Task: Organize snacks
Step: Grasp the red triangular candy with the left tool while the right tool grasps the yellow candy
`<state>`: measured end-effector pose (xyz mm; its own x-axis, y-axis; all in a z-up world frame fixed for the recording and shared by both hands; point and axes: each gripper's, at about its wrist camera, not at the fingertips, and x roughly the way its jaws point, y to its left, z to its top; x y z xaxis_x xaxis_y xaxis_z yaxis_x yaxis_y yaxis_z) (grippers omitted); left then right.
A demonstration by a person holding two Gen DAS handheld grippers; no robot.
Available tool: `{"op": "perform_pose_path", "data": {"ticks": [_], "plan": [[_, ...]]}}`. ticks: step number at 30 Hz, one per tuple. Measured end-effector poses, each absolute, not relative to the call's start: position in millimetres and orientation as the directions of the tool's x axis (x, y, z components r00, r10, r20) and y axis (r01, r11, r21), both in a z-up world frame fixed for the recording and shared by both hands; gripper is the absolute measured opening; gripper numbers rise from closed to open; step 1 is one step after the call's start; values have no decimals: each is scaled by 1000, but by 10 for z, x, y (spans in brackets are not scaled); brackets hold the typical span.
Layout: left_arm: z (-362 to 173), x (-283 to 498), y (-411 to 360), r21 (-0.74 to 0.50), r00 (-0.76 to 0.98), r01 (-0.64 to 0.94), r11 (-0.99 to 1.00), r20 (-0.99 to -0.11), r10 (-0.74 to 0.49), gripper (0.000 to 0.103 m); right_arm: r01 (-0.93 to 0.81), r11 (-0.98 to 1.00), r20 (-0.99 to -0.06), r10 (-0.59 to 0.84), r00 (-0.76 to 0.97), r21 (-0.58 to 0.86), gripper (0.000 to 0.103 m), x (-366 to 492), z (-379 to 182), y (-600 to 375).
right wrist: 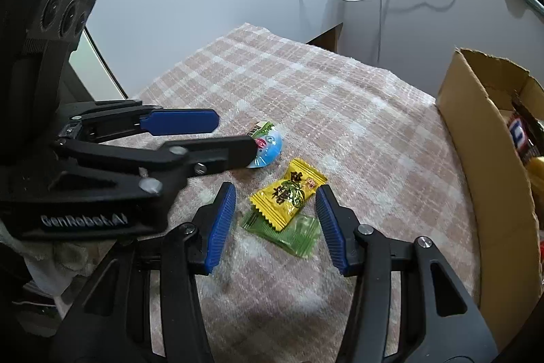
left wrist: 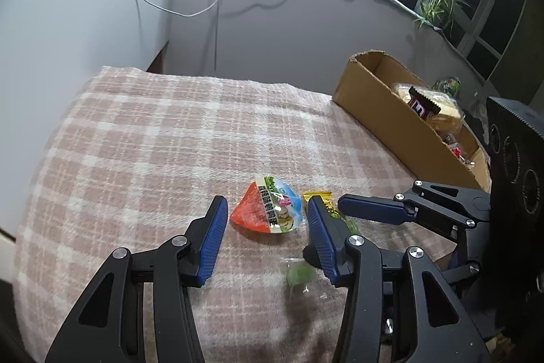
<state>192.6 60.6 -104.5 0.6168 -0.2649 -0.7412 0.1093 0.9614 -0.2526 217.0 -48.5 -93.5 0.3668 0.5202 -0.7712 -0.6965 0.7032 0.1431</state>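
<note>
Snacks (left wrist: pixel 430 108) fill the cardboard box (left wrist: pixel 391 121); left gripper (left wrist: pixel 268 216) and right gripper (right wrist: pixel 276 208) gape, straddling packets, gripping nothing.

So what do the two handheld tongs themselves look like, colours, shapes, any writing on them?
Both match. The left tongs and the right tongs have black, angular plastic linkage arms with triangular cut-outs and silver screw heads at the joints. Each finger ends in a blue ribbed pad. The left tool's black body carries white "GenRobot.AI" lettering and round camera lenses. No hand or sleeve is visible.

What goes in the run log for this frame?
left gripper: open, straddling jelly cup | right gripper: open, straddling yellow packet | box: part-filled
</note>
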Motion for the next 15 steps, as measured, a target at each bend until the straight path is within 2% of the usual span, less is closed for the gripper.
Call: {"op": "perform_pose_path", "data": {"ticks": [3,5,9,15], "plan": [[-1075,1979,597,-248,610,110,962,-748,-262,48,-695,705,-774,516,367,140,51,2199,-944,-458],[-1094,2009,586,-238,607,111,965,-753,-255,48,-693,709,-781,505,366,133,44,2218,-961,-441],[-1150,2054,594,-233,593,106,967,-765,-250,47,-698,710,-789,482,381,96,40,2213,-972,-394],[-1155,2053,626,-218,596,94,971,-769,-230,33,-699,710,-791,476,385,86,36,2226,-965,-414]]}}
